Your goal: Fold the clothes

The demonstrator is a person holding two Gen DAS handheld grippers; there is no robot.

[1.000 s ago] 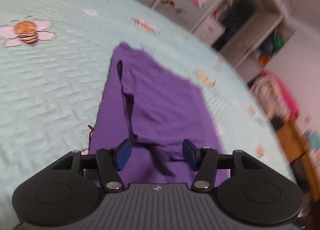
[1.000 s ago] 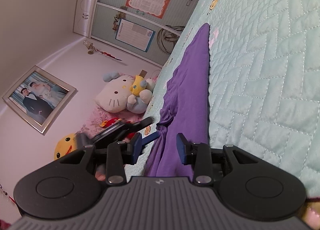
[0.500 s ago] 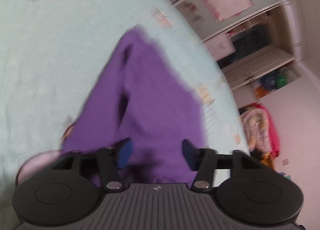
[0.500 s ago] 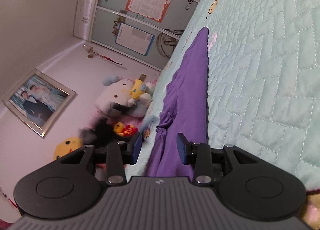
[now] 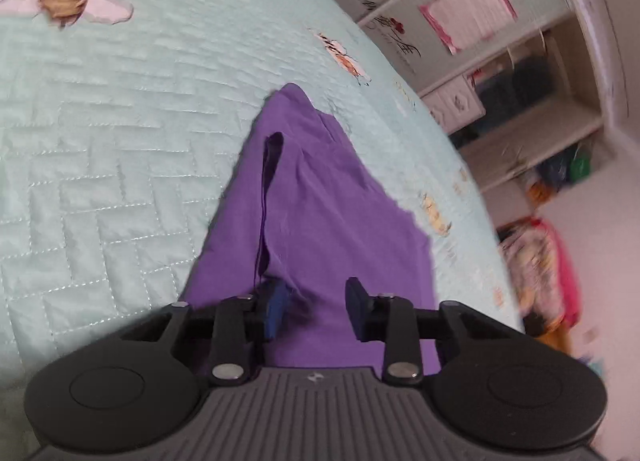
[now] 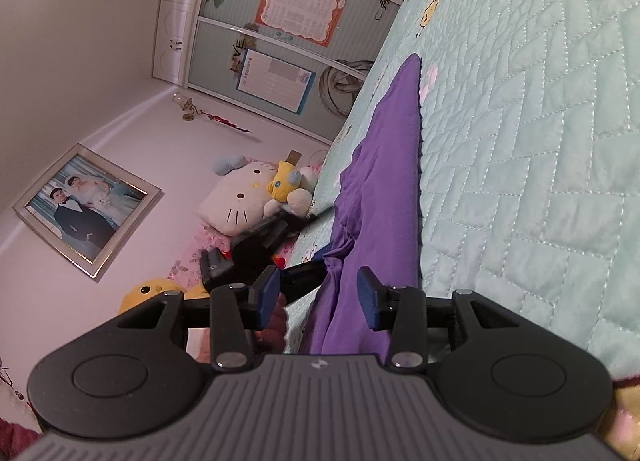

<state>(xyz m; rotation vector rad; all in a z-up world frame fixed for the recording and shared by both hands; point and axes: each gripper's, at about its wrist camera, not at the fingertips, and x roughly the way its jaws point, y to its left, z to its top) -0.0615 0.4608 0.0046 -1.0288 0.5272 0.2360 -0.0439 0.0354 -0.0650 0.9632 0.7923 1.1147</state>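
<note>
You have one purple cloth (image 5: pixel 332 217) to fold, and it lies flat on the one mint-green quilt (image 5: pixel 104 149) on the bed, with one long dark fold running down it. Your left gripper (image 5: pixel 316 307) sits low over the near end of the cloth. Its two blue pads stand partly apart and are opening right now; the cloth is under and between them, but the pads do not squeeze it. Your right gripper (image 6: pixel 318 299) is at the side edge of the same purple cloth (image 6: pixel 384 181), where the cloth bunches up a little. Its two blue pads are partly apart too and are opening; the cloth edge runs up between them, and they do not pinch it. In the right view you can also see your other gripper, dark and a bit blurry, just beside the cloth's bunched part. On the quilt you can count one big bee picture (image 5: pixel 64 1) and a few small ones. By the wall sit one white cat plush (image 6: pixel 240 201), one small yellow plush (image 6: pixel 286 185), and one framed photo (image 6: pixel 88 209).
</note>
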